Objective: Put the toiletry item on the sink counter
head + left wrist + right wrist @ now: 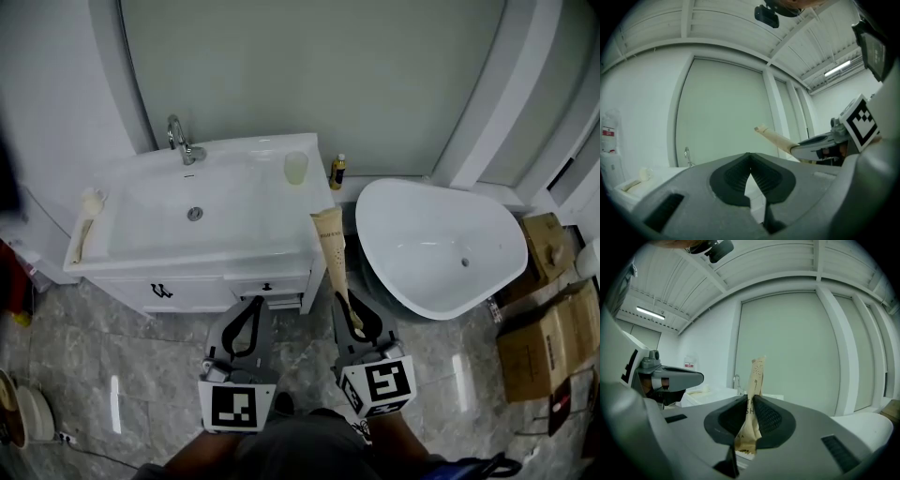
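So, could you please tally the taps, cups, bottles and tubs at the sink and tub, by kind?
Tap: 1
Cup: 1
Bottle: 1
Tub: 1
Total: 4

Packet point(332, 251): long, narrow, tan paper with dark print. Pinched near its lower end between the shut jaws of the right claw point(345, 300), upper end pointing to 12 o'clock. Held in the air at the 5 o'clock corner of the white bench point(131, 174), not resting on it.

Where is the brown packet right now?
Head view: the brown packet is clamped in the right tool, its tip between the sink cabinet and the white tub.
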`<state>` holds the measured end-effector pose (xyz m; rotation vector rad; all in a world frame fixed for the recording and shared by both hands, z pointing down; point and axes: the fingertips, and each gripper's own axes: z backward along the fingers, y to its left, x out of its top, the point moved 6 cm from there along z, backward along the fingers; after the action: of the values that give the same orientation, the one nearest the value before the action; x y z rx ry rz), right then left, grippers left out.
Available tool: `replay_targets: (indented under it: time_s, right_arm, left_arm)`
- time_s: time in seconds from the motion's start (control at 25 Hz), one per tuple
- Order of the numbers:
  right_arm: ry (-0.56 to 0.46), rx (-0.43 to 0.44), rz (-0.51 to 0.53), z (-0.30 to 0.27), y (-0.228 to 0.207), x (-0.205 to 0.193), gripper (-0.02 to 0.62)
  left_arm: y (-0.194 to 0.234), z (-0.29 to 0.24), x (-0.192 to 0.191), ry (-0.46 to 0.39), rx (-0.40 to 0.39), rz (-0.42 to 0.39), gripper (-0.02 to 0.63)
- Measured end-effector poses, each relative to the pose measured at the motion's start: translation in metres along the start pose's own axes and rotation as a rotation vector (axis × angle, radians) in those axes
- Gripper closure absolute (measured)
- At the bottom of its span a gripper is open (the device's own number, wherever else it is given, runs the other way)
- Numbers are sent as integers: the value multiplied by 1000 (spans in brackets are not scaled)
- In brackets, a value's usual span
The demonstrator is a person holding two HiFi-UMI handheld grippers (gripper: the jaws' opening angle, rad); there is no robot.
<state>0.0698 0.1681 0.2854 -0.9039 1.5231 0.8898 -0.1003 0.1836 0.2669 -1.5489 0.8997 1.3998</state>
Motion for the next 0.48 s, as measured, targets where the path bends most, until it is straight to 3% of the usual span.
replay_targets:
  time_s: [0.48]
  right_arm:
    - [24,-29,-14,-39,-23,-6,549]
  left_arm:
    - [17,-49,-11,37,-33,1,595]
